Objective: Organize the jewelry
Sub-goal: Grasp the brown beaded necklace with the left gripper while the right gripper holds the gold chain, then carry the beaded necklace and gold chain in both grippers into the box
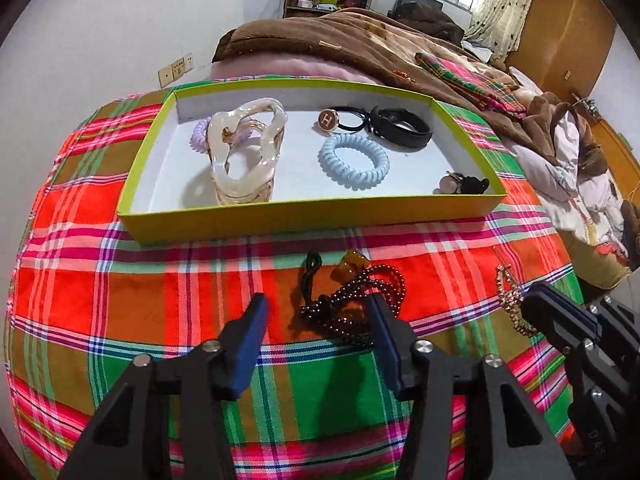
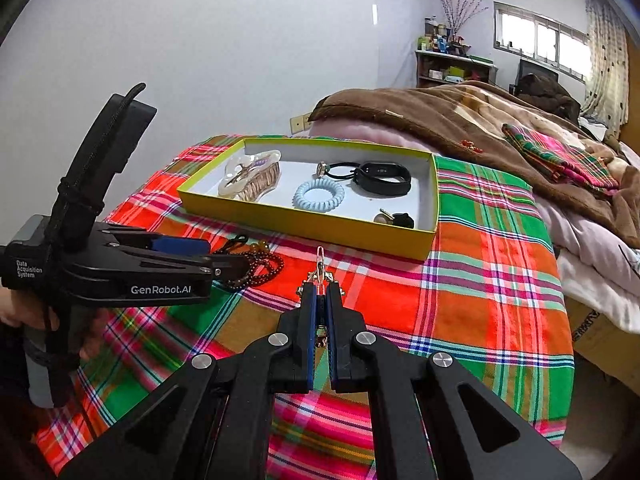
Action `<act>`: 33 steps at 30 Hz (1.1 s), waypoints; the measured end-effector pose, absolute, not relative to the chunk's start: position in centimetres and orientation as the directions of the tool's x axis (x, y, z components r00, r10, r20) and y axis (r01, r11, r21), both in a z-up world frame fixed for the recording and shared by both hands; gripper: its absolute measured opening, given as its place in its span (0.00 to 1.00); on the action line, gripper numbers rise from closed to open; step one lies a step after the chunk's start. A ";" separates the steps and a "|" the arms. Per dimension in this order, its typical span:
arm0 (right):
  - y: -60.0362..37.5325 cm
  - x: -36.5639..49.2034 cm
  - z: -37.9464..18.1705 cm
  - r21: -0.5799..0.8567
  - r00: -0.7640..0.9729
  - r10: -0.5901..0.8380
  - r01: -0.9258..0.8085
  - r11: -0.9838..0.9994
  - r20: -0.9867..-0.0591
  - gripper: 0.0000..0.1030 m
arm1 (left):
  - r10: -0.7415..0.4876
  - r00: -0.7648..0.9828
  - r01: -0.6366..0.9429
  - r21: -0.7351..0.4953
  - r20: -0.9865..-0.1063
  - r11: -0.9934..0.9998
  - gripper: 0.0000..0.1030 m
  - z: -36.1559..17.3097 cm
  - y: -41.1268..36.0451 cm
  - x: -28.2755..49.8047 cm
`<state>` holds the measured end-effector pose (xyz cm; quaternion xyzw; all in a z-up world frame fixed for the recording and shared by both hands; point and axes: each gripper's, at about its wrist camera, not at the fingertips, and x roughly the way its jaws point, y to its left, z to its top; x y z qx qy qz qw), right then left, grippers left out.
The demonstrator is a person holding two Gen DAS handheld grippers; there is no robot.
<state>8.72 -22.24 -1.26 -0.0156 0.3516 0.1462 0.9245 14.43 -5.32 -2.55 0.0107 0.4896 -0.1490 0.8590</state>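
A yellow-green tray (image 1: 280,222) (image 2: 304,226) on the plaid cloth holds a pearly hair claw (image 1: 248,152), a blue coil hair tie (image 1: 354,162), a black band (image 1: 402,128) and an H-button tie (image 1: 328,120). A dark red bead bracelet (image 1: 352,300) (image 2: 256,268) with an amber charm lies in front of the tray, between the fingers of my open left gripper (image 1: 318,312). My right gripper (image 2: 322,292) is shut on a gold chain bracelet (image 2: 320,268) (image 1: 510,300), low over the cloth, to the right of the beads.
The plaid cloth (image 2: 480,280) covers the table. A bed with a brown blanket (image 2: 480,120) lies behind and to the right. A small black and pink hair tie (image 1: 466,184) sits in the tray's right front corner. A white wall stands on the left.
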 end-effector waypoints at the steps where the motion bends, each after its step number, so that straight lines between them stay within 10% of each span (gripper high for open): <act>1: -22.3 8.7 -1.3 0.075 0.710 0.260 -0.281 0.957 -0.654 0.04 | -0.240 0.478 0.266 -0.122 -0.845 0.956 0.45 -2.6 -5.3 14.4; 12: -22.3 8.8 -1.3 0.070 0.712 0.255 -0.279 0.958 -0.654 0.04 | -0.240 0.487 0.280 -0.110 -0.840 0.954 0.20 -2.4 -5.7 14.2; 33: -22.0 8.7 -0.6 0.062 0.722 0.249 -0.275 0.960 -0.645 0.04 | -0.287 0.521 0.295 -0.146 -0.804 0.944 0.17 -0.5 -5.4 13.6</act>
